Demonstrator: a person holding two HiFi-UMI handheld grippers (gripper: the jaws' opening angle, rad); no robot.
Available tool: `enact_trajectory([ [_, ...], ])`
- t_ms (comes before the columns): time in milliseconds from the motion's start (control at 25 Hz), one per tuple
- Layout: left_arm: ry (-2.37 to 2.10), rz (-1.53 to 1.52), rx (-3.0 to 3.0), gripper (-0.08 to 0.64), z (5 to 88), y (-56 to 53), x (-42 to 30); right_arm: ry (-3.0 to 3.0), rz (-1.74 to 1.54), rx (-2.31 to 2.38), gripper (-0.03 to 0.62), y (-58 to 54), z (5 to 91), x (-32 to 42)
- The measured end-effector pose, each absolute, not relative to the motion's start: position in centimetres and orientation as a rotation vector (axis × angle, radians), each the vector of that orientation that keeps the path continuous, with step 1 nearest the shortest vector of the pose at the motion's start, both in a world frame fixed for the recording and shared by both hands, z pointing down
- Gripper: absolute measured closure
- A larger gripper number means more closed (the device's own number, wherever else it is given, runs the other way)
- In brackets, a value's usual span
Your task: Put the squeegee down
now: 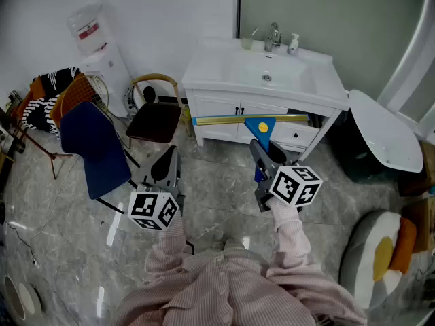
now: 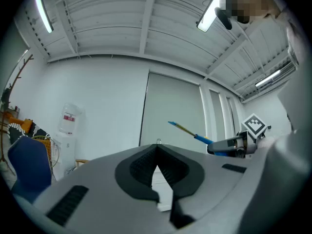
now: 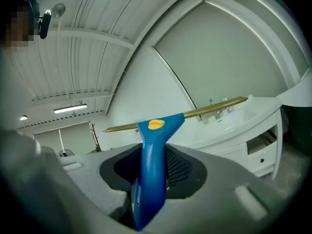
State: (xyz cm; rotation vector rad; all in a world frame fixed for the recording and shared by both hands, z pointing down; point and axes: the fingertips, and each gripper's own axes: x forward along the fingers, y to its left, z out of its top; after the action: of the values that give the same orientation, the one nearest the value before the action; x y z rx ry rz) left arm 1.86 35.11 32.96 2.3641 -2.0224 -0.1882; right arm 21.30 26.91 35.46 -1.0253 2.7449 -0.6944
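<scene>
The squeegee (image 1: 260, 125) has a blue handle, a yellow dot and a long brass-coloured blade, and it hangs in the air in front of the white vanity (image 1: 224, 73). My right gripper (image 1: 262, 157) is shut on its handle (image 3: 151, 174), with the blade crossing above the jaws in the right gripper view. To its left, my left gripper (image 1: 166, 166) is held level over the floor. Its jaws (image 2: 157, 148) meet at the tips with nothing between them. The squeegee (image 2: 189, 131) and the right gripper (image 2: 233, 146) also show at the right of the left gripper view.
The vanity has a sink (image 1: 266, 78), a tap, and a drawer (image 1: 296, 136) standing open at its right. A brown chair (image 1: 155, 121), a blue chair (image 1: 94, 145) and a water dispenser (image 1: 102, 54) stand at the left. A white oval lid (image 1: 385, 132) and a cushion (image 1: 378, 251) are at the right.
</scene>
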Motion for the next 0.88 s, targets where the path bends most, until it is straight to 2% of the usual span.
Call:
enact_trajectory([
  [880, -2.022, -0.192, 2.325, 0.561, 34.5, 32.8, 4.0, 2.741, -0.767, -0.990, 0.462, 24.2, 37.3, 22.4],
])
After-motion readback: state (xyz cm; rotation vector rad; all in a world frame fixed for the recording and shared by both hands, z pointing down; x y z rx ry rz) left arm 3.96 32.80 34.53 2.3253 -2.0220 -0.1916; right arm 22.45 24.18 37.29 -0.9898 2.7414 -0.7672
